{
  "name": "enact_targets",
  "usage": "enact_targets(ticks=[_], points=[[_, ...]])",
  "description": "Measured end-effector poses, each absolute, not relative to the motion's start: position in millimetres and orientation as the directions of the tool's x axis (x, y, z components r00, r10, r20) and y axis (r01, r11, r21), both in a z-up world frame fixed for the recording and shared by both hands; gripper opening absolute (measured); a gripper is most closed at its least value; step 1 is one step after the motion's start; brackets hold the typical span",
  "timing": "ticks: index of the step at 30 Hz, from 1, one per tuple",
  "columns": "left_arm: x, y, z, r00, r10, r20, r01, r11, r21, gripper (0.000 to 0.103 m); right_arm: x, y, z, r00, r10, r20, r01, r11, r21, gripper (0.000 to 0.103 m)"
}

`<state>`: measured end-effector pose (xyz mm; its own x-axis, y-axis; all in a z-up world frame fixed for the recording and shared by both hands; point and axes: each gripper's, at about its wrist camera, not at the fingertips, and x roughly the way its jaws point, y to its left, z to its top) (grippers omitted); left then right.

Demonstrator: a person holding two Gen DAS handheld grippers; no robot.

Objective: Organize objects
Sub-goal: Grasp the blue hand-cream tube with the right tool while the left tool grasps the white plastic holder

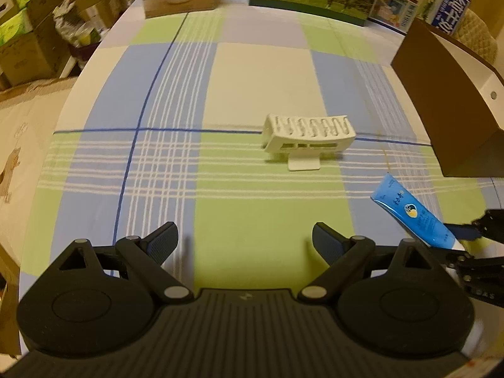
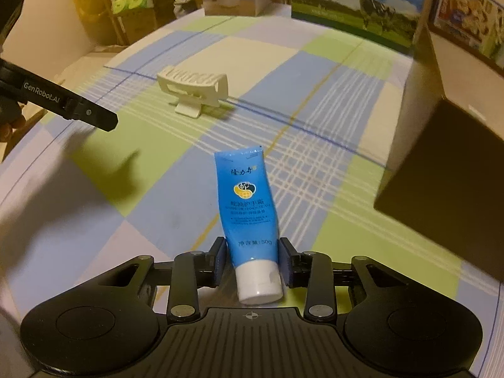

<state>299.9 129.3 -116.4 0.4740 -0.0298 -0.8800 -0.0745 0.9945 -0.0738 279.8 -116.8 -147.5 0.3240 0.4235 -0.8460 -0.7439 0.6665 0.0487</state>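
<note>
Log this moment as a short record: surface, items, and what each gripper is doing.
surface: table under a checked cloth of green, blue and cream
held item: blue tube with a white cap, cap end toward the camera
right gripper: shut on the blue tube near its cap
left gripper: open, nothing between its fingers, above the cloth
loose item: white slotted rack lying on the cloth, apart from both grippers
side item: dark brown box at the right edge of the table
background: printed cartons along the far edge

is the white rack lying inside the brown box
No, the white rack stands out in the open on the checked tablecloth, well apart from the brown box at the right.
</note>
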Motion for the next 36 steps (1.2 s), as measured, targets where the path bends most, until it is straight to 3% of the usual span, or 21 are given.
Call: enact_targets(ticks=[8,21,24,27,29,31,34,36], points=[[319,122,-110,0.508,-0.048,-0.860,0.037,0.999,-0.034,0.090,289,-132,-148,0.377,0.374,-0.847,-0.649,0.760,0.047,0.032],[376,77,-120,0.532,-0.151,-0.833,0.403,0.910,0.092,0.086,300,-164,-143,0.428,0.297,-0.854,-0.503,0.863,0.048,0.032],[387,71,-129,0.501,-0.155,-0.851,0.434,0.896,0.093,0.079,300,-167,-142,0.428,0.299,-0.853,-0.494,0.868,0.056,0.032],[391,70,-132,0.475,-0.170,-0.863,0.453,0.888,0.075,0.064,300,-168,-143,0.427,0.298,-0.854,-0.491,0.869,0.058,0.032],[392,69,-132,0.457,-0.181,-0.871,0.458,0.887,0.056,0.044,300,-165,-144,0.426,0.297,-0.854,-0.489,0.870,0.059,0.032],[392,70,-131,0.434,-0.196,-0.879,0.448,0.894,0.023,0.033,301,-164,-145,0.426,0.295,-0.855,-0.486,0.872,0.059,0.032],[389,68,-129,0.411,-0.204,-0.889,0.423,0.906,-0.013,0.023,302,-164,-145,0.425,0.294,-0.856,-0.483,0.874,0.060,0.032],[388,66,-130,0.387,-0.201,-0.900,0.382,0.923,-0.042,0.023,304,-162,-145,0.424,0.292,-0.858,-0.484,0.873,0.058,0.032]])
